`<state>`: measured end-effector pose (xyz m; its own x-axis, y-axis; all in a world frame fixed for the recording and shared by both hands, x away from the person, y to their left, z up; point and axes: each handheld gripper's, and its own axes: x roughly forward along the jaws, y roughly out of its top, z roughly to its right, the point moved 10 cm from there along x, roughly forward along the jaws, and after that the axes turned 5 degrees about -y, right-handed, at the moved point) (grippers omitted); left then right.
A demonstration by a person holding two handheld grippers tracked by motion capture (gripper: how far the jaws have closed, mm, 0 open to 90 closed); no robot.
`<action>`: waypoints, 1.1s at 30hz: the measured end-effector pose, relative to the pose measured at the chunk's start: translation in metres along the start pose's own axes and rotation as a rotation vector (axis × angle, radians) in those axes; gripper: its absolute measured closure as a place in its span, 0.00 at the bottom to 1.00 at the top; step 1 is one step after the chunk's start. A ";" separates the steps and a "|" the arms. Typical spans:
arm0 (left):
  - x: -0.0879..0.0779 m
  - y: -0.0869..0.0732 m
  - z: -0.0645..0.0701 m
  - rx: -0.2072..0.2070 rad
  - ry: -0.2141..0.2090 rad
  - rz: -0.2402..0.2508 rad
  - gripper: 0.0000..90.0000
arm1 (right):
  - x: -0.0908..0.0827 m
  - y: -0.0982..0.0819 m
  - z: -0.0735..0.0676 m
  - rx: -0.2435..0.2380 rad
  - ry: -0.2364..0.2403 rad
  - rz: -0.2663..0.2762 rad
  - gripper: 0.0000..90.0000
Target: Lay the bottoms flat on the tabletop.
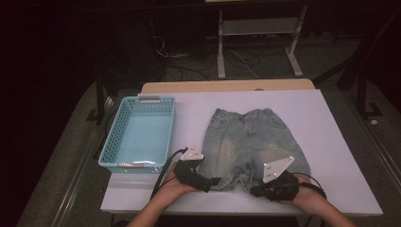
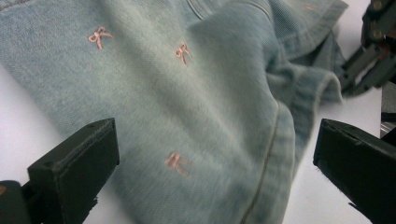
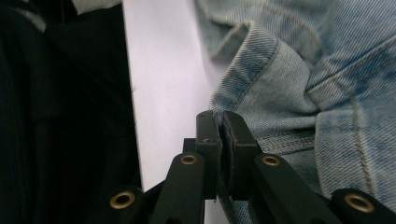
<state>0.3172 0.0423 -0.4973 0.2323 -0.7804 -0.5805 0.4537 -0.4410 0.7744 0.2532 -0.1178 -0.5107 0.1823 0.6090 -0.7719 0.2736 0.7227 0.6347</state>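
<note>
Between the two grippers, on the white table (image 1: 331, 142), lay the denim shorts (image 1: 250, 142), front up and spread flat, with the waistband at the far side and the two leg hems toward the person. Their long axis ran from waistband to hems, away from the grippers, so both hems pointed at the person's hands. That placing probably served a fold: with the hems nearest, each tool could take one leg's edge.

The right gripper (image 3: 219, 122) had its jaws pressed together on the hem of the leg nearest it; the denim edge looked pinched between the pads, and the cloth bunched up just beyond them. I judged this a grip made to lift or carry that hem over.

The left gripper (image 2: 210, 154) stood wide, one jaw on each side of the other leg, the cloth with its small pink bows (image 2: 177, 163) lying between them, untouched by the pads. It seemed poised to close on that hem, matching its partner.

Farther out, left of the left gripper and well apart from the shorts, sat an empty blue basket (image 1: 113, 142), likely where the folded garment was meant to go
</note>
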 end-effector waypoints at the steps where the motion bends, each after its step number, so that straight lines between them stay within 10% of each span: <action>1: 0.000 0.000 0.000 0.000 0.000 0.000 0.00 | 0.001 -0.003 -0.001 -0.006 -0.005 -0.014 0.94; 15: 0.000 0.000 0.000 0.003 -0.001 -0.002 0.00 | -0.045 0.004 0.024 0.137 -0.085 0.167 0.63; 33: 0.000 0.000 0.000 0.005 -0.003 -0.002 0.00 | -0.083 -0.055 0.118 0.403 -0.387 0.107 0.54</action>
<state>0.3172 0.0422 -0.4973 0.2284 -0.7808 -0.5815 0.4503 -0.4449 0.7742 0.3346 -0.2462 -0.4859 0.5412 0.4525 -0.7088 0.5592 0.4358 0.7052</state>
